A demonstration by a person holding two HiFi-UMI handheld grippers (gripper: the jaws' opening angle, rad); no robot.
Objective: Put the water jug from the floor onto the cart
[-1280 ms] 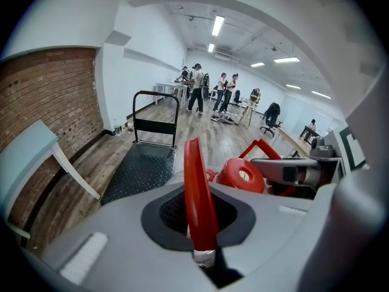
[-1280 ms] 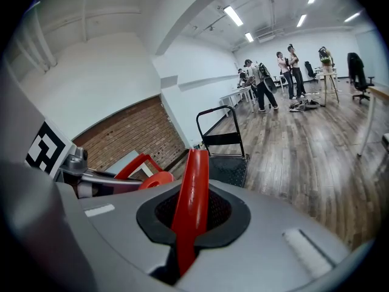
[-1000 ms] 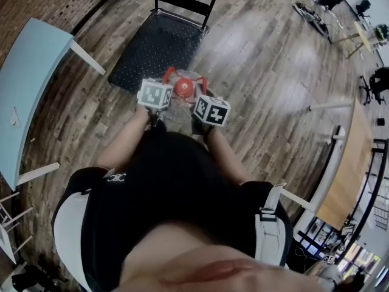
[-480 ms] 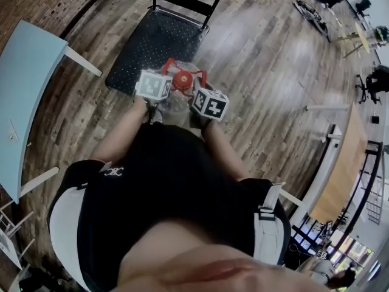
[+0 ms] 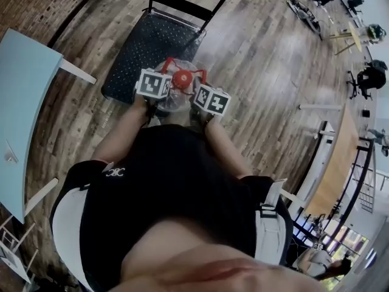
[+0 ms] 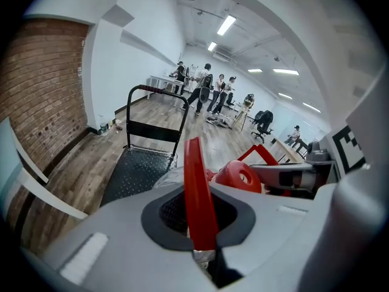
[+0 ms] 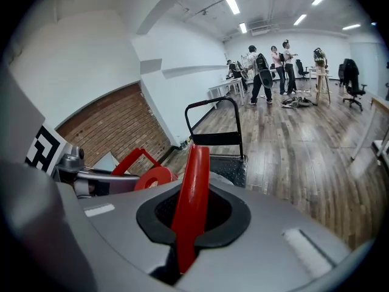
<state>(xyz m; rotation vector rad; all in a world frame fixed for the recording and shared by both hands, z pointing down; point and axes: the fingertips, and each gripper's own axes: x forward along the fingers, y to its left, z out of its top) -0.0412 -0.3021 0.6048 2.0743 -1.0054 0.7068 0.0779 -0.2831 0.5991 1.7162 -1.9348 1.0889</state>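
The clear water jug (image 5: 172, 99) with its red cap (image 5: 180, 79) hangs by its red handle straps between my two grippers, at the near edge of the black cart deck (image 5: 149, 44). My left gripper (image 5: 163, 73) is shut on one red strap (image 6: 197, 205). My right gripper (image 5: 200, 81) is shut on the other strap (image 7: 191, 199). From each gripper view the red cap (image 6: 238, 176) shows beside the strap, with the other gripper beyond it. The cart's push handle (image 6: 155, 111) stands at the far end. The jug's base is hidden.
A light blue table (image 5: 24, 102) stands to the left by the brick wall (image 6: 36, 102). A wooden table (image 5: 337, 163) lies to the right. Several people (image 6: 206, 90) stand far down the room, near office chairs (image 7: 349, 78). Wood floor surrounds the cart.
Both grippers and the jug have moved forward together; the jug now overlaps the cart deck's near edge instead of sitting short of it. Both grips are unchanged.
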